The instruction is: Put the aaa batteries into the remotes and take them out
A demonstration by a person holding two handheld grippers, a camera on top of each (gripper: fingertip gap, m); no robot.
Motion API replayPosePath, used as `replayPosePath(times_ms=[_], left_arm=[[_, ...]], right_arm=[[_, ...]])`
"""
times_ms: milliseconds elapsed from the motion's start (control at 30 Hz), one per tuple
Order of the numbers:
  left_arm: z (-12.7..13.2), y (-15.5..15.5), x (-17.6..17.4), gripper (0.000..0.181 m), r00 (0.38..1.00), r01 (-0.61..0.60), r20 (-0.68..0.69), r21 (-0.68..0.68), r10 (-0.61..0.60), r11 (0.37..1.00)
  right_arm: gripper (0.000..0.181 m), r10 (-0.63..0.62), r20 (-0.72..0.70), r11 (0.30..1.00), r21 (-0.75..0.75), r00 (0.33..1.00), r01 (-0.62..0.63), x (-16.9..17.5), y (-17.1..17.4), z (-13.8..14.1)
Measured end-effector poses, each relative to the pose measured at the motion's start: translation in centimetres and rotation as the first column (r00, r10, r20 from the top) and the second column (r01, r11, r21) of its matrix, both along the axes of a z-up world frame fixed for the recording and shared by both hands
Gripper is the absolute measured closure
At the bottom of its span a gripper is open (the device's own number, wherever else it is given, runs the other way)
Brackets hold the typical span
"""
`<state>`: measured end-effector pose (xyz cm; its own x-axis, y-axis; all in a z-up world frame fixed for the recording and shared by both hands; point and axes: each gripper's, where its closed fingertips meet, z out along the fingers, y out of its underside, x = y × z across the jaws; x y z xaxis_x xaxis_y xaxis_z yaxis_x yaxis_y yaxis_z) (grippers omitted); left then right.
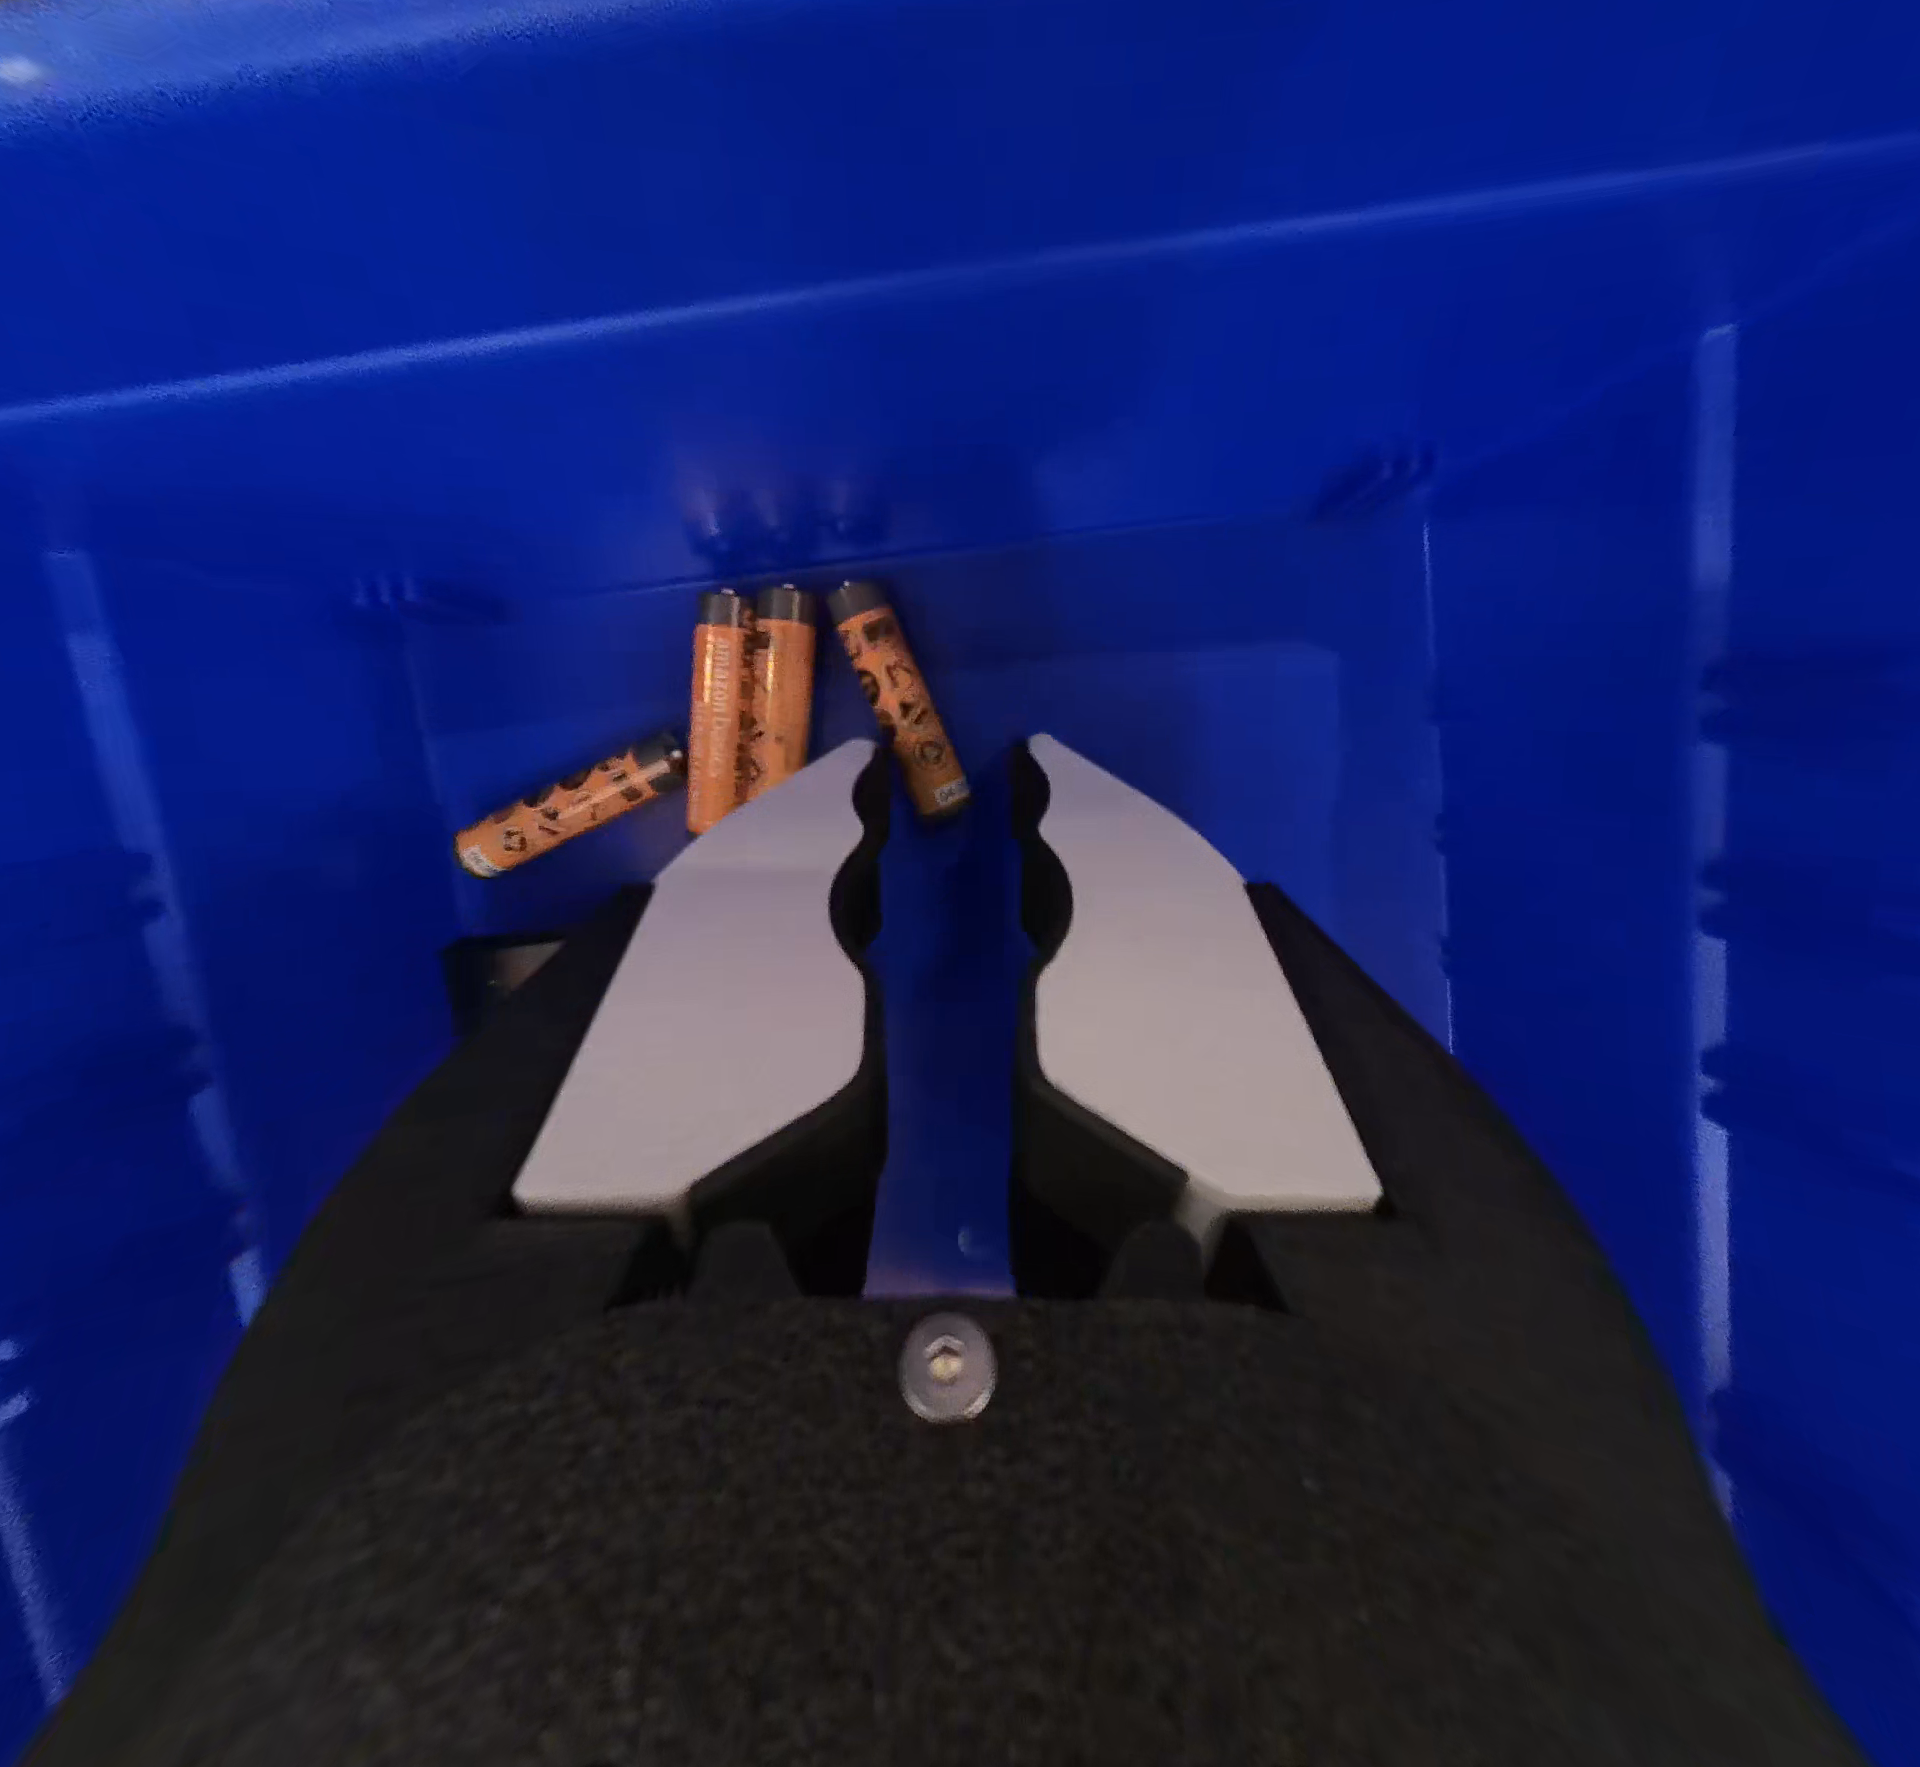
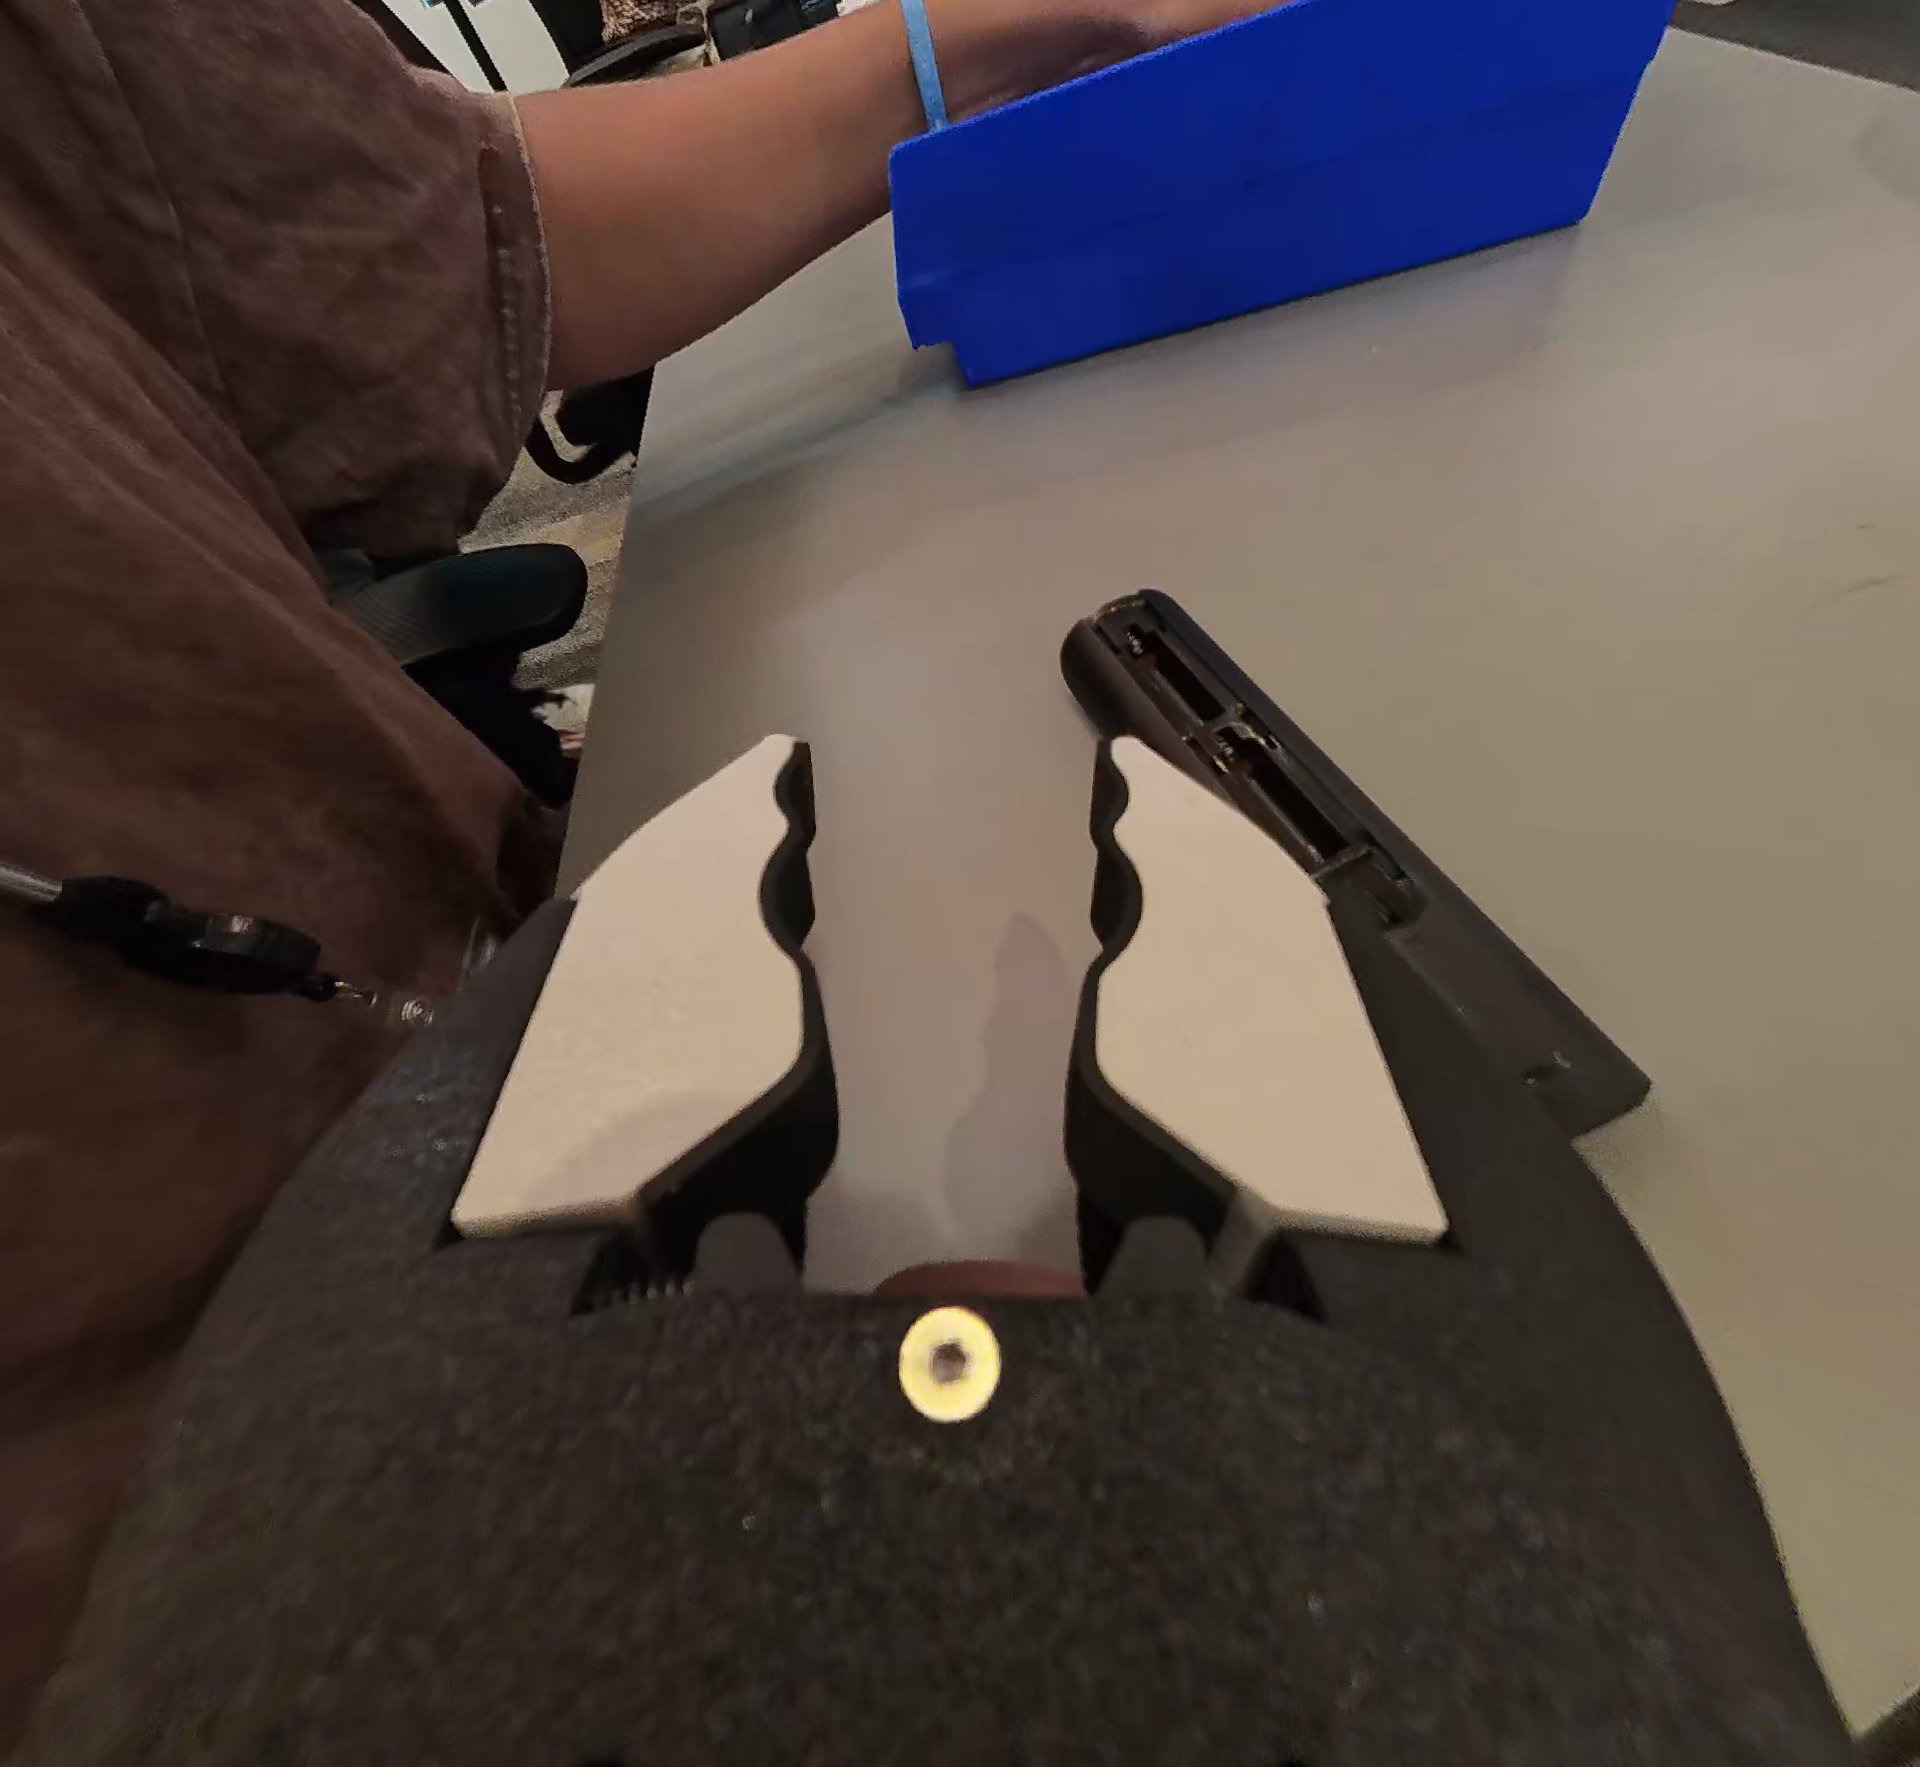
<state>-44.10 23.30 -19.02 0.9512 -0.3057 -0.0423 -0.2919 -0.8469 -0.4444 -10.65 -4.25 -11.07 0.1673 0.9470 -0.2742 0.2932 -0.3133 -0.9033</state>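
Early stage: left gripper [image 1: 945,761], jaws apart and empty, hovers in blue bin [image 1: 1039,263] over four batteries [image 1: 748,709], right gripper [image 2: 951,761] gaping empty beside the remote [image 2: 1236,730], its bay bare, on desk [image 2: 1455,491]; all loading left.

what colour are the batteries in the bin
Orange with grey caps, seen best in the left wrist view.

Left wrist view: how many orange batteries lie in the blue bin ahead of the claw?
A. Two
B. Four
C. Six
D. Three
B: four orange batteries lie on the floor of the blue bin, just beyond the open left claw.
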Motion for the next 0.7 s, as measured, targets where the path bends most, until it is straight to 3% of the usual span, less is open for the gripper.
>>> replayPosePath(times_ms=[400,533,633,700], left_arm=[[0.6,-0.2,0.3,0.171,0.999,0.009,-0.034,-0.017,-0.009,1.000],[5.9,-2.9,2.0,0.171,0.995,0.030,0.091,0.137,-0.042,0.990],[12.7,-6.3,7.9,0.171,0.947,0.130,0.243,0.307,-0.210,0.943],[15.0,-8.8,13.3,0.171,0.891,0.243,0.290,0.343,-0.348,0.907]], right_arm=[[0.133,-0.009,-0.015,0.999,-0.038,1.000,0.008,0.8,0.0,0.2],[0.133,-0.050,-0.012,0.998,-0.029,0.999,0.050,1.1,0.7,0.3],[0.133,-0.071,0.006,0.997,-0.025,0.997,0.071,1.4,1.1,-0.2],[0.134,-0.081,0.001,0.996,-0.023,0.997,0.081,1.4,1.3,-0.2]])
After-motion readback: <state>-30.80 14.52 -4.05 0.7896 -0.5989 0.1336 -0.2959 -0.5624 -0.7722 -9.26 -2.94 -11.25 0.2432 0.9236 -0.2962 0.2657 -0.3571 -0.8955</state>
